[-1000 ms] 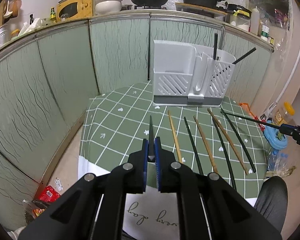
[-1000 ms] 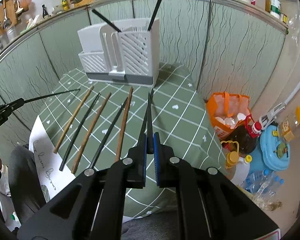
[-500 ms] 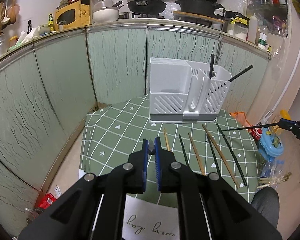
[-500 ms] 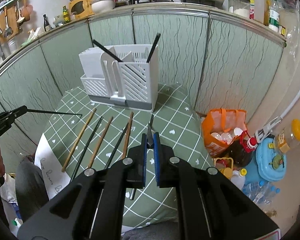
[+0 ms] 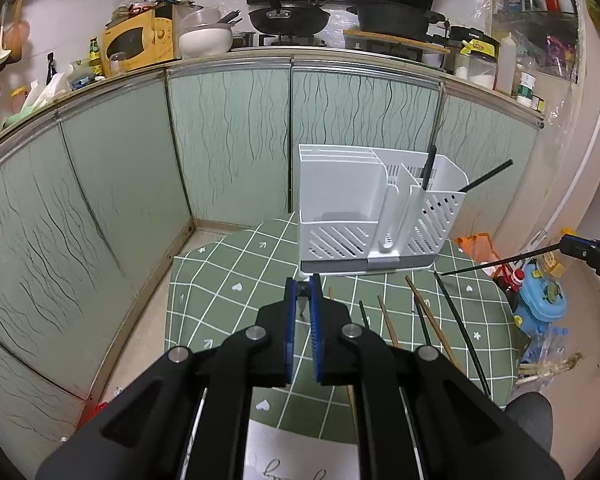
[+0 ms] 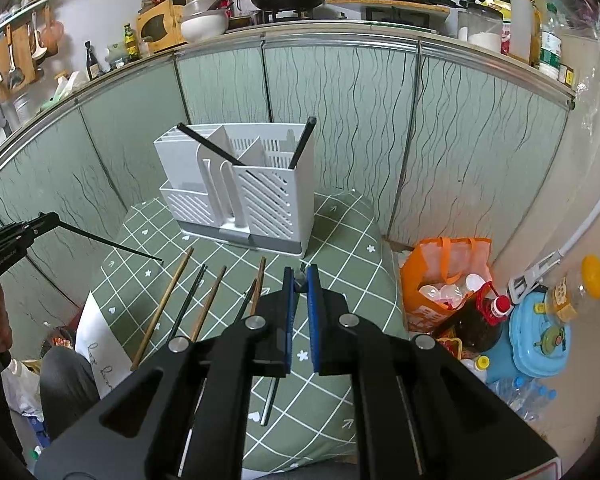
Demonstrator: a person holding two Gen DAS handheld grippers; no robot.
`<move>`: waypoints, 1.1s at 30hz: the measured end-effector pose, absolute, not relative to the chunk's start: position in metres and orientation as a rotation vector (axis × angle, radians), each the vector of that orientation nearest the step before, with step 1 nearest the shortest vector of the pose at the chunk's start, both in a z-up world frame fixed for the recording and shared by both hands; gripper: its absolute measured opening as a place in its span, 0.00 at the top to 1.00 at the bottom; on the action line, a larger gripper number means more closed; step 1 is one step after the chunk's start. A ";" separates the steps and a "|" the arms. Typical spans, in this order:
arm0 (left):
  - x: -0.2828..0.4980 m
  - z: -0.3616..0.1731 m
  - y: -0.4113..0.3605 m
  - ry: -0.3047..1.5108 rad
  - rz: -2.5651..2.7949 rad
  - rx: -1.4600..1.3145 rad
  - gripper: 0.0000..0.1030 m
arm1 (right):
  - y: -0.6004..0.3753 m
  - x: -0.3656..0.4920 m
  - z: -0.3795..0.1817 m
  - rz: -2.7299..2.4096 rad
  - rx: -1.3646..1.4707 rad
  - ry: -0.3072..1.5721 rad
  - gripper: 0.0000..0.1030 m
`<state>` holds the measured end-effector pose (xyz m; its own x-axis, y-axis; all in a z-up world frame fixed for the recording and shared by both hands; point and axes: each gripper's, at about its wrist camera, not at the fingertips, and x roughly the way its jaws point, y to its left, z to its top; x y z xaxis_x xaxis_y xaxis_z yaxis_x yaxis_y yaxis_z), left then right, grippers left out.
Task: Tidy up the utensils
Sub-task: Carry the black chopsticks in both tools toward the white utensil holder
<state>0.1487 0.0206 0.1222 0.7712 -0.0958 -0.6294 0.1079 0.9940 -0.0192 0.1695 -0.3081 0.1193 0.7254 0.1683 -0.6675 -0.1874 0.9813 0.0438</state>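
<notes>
Green wavy-patterned cabinet panels back a small worktop draped in a green grid cloth, where a white utensil caddy stands at the far edge with two dark chopsticks leaning out of its slotted compartment. Loose chopsticks, some wooden and some dark, lie side by side on the cloth in front of the caddy, with a sheet of handwritten paper at the near edge. Each hand-held gripper is raised above the cloth and clamped on a single dark chopstick: the left hand-held gripper holds one that points ahead along its fingers (seen end-on from its own camera, in full from the other), and the right hand-held gripper grips its dark chopstick the same way. An orange bag of bottles sits on the floor beside the worktop.
</notes>
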 end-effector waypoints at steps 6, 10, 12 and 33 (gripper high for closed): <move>0.162 0.125 0.017 0.700 -0.118 0.037 0.93 | -0.312 0.179 0.121 0.193 -0.019 0.748 0.94; 0.164 0.127 0.013 0.710 -0.128 0.045 0.93 | -0.315 0.180 0.122 0.181 -0.017 0.755 0.94; 0.163 0.128 0.012 0.709 -0.133 0.043 0.93 | -0.316 0.180 0.124 0.181 -0.016 0.754 0.94; 0.160 0.170 0.004 0.647 -0.137 0.053 0.93 | -0.318 0.168 0.157 0.176 -0.006 0.692 0.94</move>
